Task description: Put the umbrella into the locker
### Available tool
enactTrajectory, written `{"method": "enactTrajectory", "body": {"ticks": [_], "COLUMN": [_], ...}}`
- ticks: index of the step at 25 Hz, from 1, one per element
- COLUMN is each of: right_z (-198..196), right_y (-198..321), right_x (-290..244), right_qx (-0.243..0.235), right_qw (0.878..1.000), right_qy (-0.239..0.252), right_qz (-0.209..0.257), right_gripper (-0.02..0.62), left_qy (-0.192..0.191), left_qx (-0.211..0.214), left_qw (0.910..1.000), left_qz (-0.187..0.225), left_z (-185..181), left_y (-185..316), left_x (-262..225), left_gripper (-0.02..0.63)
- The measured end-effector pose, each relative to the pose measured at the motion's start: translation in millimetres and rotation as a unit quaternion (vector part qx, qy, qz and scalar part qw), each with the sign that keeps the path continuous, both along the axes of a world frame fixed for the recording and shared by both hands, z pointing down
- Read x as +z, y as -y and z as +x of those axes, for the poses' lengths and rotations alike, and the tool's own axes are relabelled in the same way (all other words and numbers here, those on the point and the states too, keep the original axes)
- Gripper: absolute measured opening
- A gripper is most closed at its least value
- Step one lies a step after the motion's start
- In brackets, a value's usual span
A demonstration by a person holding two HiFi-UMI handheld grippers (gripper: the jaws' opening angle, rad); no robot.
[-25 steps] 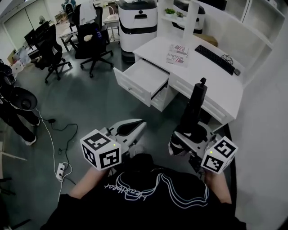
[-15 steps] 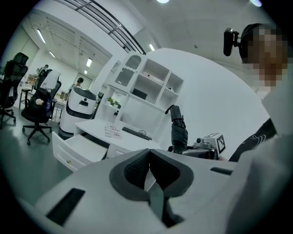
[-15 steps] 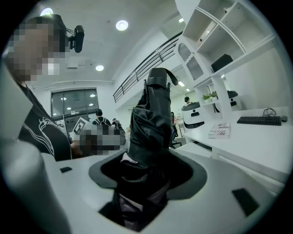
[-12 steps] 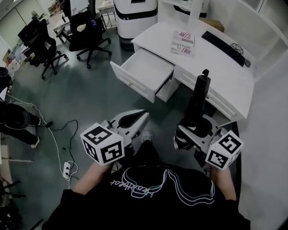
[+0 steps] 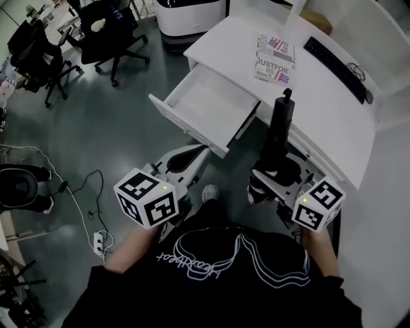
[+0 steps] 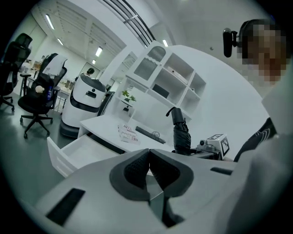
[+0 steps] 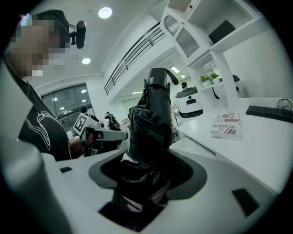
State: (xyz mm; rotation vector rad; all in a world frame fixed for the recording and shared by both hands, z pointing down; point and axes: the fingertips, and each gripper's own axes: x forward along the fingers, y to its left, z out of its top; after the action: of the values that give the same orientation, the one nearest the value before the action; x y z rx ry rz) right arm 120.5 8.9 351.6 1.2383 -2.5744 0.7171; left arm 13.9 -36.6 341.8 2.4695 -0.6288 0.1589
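A folded black umbrella (image 5: 279, 125) stands upright in my right gripper (image 5: 274, 174), which is shut on its lower end; in the right gripper view the umbrella (image 7: 151, 119) fills the space between the jaws of my right gripper (image 7: 147, 172). My left gripper (image 5: 187, 160) hovers beside it with nothing in it, and in the left gripper view the left gripper (image 6: 149, 165) has its pads touching. An open, bare white drawer (image 5: 206, 106) juts from the white desk (image 5: 323, 109) just ahead of both grippers. The umbrella (image 6: 181, 133) and the drawer (image 6: 84, 151) also show in the left gripper view.
On the desk lie a printed booklet (image 5: 275, 59) and a black keyboard (image 5: 336, 60). Black office chairs (image 5: 40, 52) and a white machine (image 5: 189, 11) stand behind. A power strip with its cable (image 5: 98, 242) lies on the floor at the left. A white wall runs along the right.
Both grippers have travelled toward the desk, the right one still carrying the umbrella. The open drawer now lies closer, right in front of the jaws.
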Motion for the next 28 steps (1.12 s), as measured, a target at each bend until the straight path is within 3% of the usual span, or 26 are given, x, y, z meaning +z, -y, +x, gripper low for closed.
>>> {"method": "enactTrajectory", "body": {"ticks": [10, 17, 28], "right_z": [-12, -23, -44], "right_y": [117, 157, 203], "right_x": [64, 109, 181], "right_qx": [-0.017, -0.028, -0.076], "right_qw": [0.997, 0.993, 0.976], "right_qy": [-0.041, -0.067, -0.117], "right_qz": [-0.064, -0.098, -0.165], "right_gripper": [0.265, 0.265, 0.265], "left_qy": [0.013, 0.038, 0.048], "left_qx": [-0.004, -0.026, -0.105], "left_qw": [0.9989, 0.9965, 0.9875], "left_qz": [-0.045, -0.070, -0.107], "left_z": [-5, -19, -60], "left_y": [109, 134, 161], "left_x": [60, 101, 120], "left_gripper": [0.005, 0.005, 0.005]}}
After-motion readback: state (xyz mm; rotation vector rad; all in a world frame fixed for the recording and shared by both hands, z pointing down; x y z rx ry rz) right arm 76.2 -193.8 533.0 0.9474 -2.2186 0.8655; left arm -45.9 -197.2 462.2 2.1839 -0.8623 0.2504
